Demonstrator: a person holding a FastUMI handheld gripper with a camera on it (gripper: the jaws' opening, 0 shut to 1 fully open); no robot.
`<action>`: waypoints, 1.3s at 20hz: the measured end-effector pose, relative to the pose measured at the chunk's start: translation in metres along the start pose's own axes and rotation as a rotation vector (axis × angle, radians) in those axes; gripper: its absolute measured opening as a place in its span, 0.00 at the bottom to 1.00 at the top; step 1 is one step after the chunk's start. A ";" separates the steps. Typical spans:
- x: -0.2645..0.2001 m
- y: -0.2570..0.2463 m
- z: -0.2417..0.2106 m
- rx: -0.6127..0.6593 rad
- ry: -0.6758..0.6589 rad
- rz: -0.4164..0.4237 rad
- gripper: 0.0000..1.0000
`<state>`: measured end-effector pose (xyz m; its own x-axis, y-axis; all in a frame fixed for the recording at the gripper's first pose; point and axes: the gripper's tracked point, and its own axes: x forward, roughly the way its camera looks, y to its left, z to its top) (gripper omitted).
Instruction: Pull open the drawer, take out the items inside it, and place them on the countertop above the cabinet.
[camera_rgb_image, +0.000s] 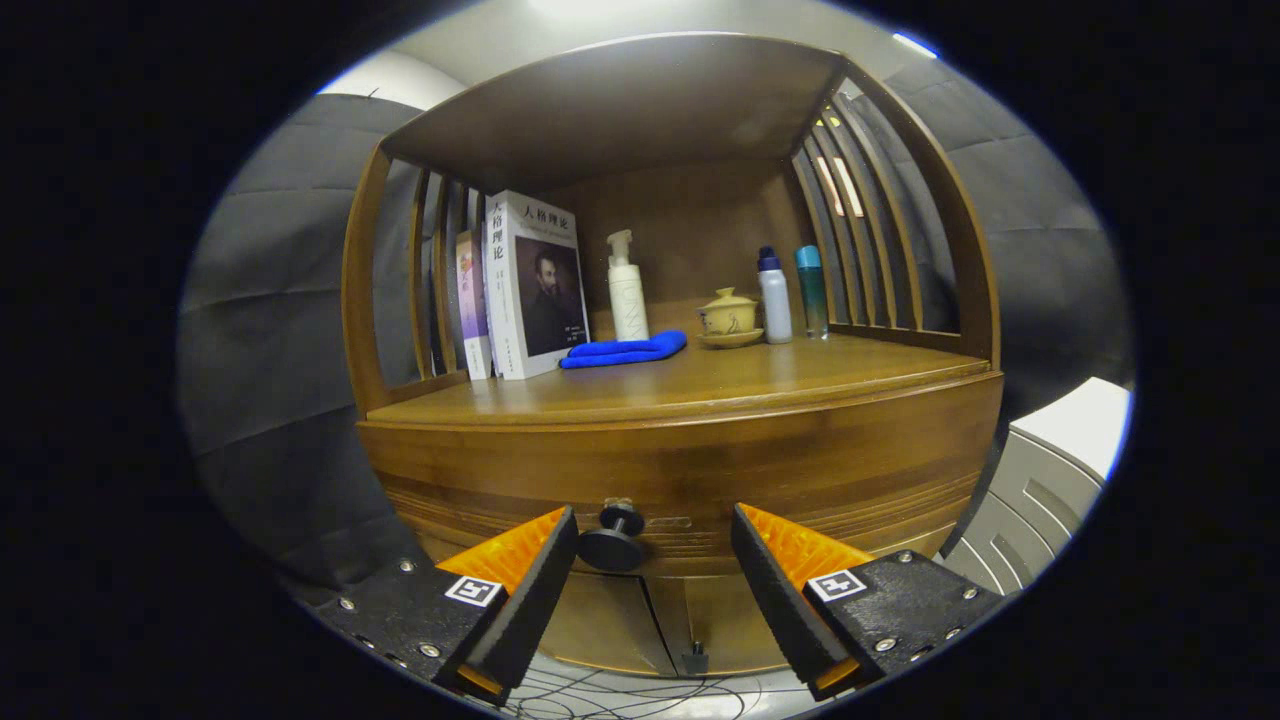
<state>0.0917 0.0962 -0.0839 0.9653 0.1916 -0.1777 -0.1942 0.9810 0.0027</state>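
Square-marked, screw-studded claw (655, 545)

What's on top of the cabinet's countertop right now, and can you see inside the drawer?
On the countertop: books, a spray bottle, a blue cloth, a lidded cup and two bottles. The drawer is closed, hiding its contents; the open gripper brackets its knob.

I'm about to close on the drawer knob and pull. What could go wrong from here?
1. The drawer knob sits nearer one finger of the open gripper than the other, so closing now may grip it off-centre and slip.
2. The knob is small and round; a weak pinch could slide off when pulling.
3. The countertop already holds books, a blue cloth, a spray bottle and a lidded cup; placing items there may knock them.
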 end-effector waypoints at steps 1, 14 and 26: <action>0.004 0.001 -0.004 -0.009 0.010 0.000 0.95; 0.028 0.021 -0.022 -0.008 0.054 -0.036 0.48; 0.008 0.024 -0.027 0.003 0.053 -0.087 0.36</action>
<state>0.0903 0.1208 -0.1114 0.9677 0.1042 -0.2296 -0.1099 0.9939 -0.0123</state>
